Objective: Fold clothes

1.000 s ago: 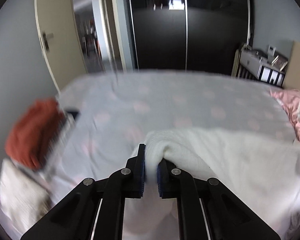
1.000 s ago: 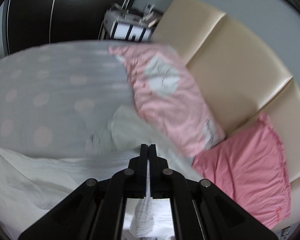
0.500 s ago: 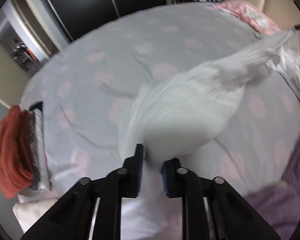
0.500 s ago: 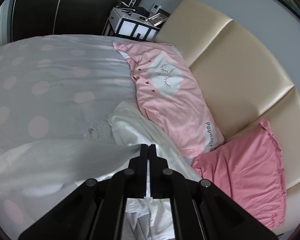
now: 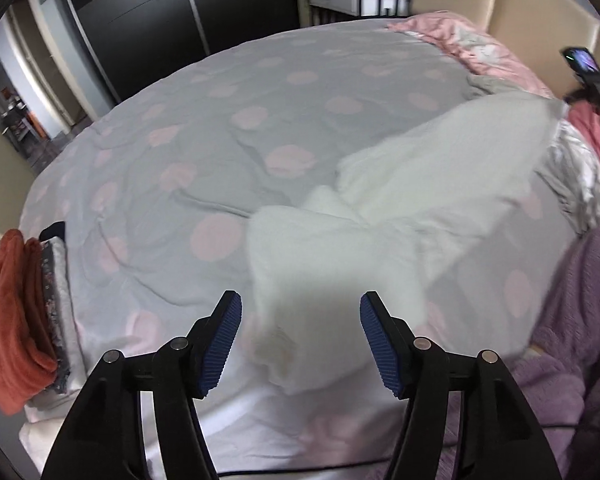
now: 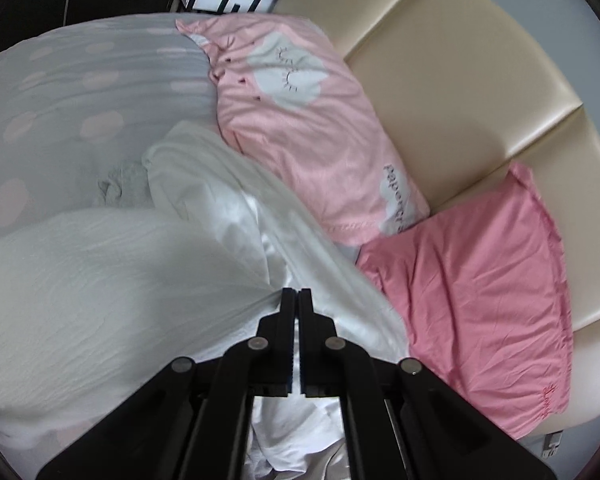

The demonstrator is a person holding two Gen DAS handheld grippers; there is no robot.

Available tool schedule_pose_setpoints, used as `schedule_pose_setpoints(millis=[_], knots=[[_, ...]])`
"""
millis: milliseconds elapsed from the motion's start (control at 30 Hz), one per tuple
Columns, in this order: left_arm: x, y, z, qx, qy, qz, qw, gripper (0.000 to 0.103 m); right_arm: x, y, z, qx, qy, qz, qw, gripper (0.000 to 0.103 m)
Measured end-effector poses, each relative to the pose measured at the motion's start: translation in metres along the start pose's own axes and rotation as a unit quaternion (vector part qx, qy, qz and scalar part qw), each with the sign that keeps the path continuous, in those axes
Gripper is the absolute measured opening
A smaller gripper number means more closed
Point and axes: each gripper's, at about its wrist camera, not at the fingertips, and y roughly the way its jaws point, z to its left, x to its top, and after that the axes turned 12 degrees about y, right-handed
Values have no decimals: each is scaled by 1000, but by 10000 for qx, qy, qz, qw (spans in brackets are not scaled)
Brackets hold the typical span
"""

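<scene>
A white garment [image 5: 380,216] lies stretched across the grey dotted bedspread [image 5: 204,128], blurred with motion. My left gripper [image 5: 300,340] is open, its blue pads [image 5: 222,344] wide apart, with the garment's near end hanging just ahead between them. My right gripper [image 6: 296,300] is shut on the garment's other end [image 6: 112,280], near the pink pillows. The right gripper shows far right in the left wrist view [image 5: 586,76].
A stack of folded clothes with an orange towel [image 5: 12,320] sits at the bed's left edge. A pile of white clothes [image 6: 260,208], a cloud-print pink pillow [image 6: 300,112], a plain pink pillow [image 6: 480,292] and the beige headboard [image 6: 460,80] lie right. A purple blanket [image 5: 572,320] lies near right.
My left gripper opened and let go of the white garment, which is dropping toward the bed. My right gripper stays shut on its end and has shifted toward the pillows.
</scene>
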Motion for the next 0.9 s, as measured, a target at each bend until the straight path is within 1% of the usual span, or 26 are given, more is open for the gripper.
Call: schedule_pose_setpoints(millis=[67, 100, 200, 267, 333, 367, 400, 433, 467, 500, 533, 567, 667, 733, 767, 800, 833, 900], knots=[[4, 14, 9, 14, -250, 69, 9997, 63, -5, 4, 2, 21, -56, 42, 10000, 1], [6, 25, 15, -62, -453, 116, 9989, 63, -7, 5, 3, 39, -81, 50, 9999, 1], [14, 49, 26, -464, -1083, 134, 9929, 63, -11, 7, 5, 92, -148, 72, 9998, 1], [21, 65, 30, -737, -1488, 121, 9860, 63, -13, 7, 7, 128, -188, 83, 9997, 1], [30, 84, 31, -696, -1768, 327, 9812, 63, -15, 7, 8, 172, -227, 75, 9996, 1], [32, 90, 30, -648, -1839, 427, 9799, 61, -15, 6, 9, 192, -248, 62, 9995, 1], [34, 96, 29, -600, -1886, 516, 9789, 55, -16, 6, 10, 212, -269, 54, 9994, 1], [35, 102, 28, -551, -1932, 606, 9777, 29, -17, 5, 11, 235, -287, 54, 9993, 1], [36, 108, 27, -503, -1978, 695, 9765, 16, -18, 5, 12, 260, -300, 60, 9992, 1], [37, 107, 25, -448, -1947, 687, 9774, 15, -18, 5, 13, 284, -311, 67, 9991, 1], [38, 103, 23, -458, -1882, 626, 9791, 12, -19, 6, 13, 296, -321, 70, 9990, 1], [38, 98, 21, -530, -1807, 568, 9805, 5, -19, 6, 13, 293, -332, 65, 9990, 1], [38, 69, 8, -849, -1382, 376, 9860, 5, -21, 8, 12, 289, -342, 61, 9990, 1], [36, 46, -9, -990, -930, 410, 9899, 4, -20, 11, 8, 306, -253, 106, 9992, 1], [33, 37, -18, -1129, -718, 448, 9900, 4, -20, 12, 5, 314, -209, 128, 9992, 1], [30, 26, -31, -1323, -448, 499, 9889, 4, -20, 13, 3, 323, -165, 150, 9992, 1], [25, 16, -44, -1560, -183, 556, 9860, 4, -20, 14, 1, 331, -121, 172, 9992, 1], [16, -4, -70, -2058, 322, 666, 9758, 4, -20, 17, -4, 396, -12, 257, 9989, 1]])
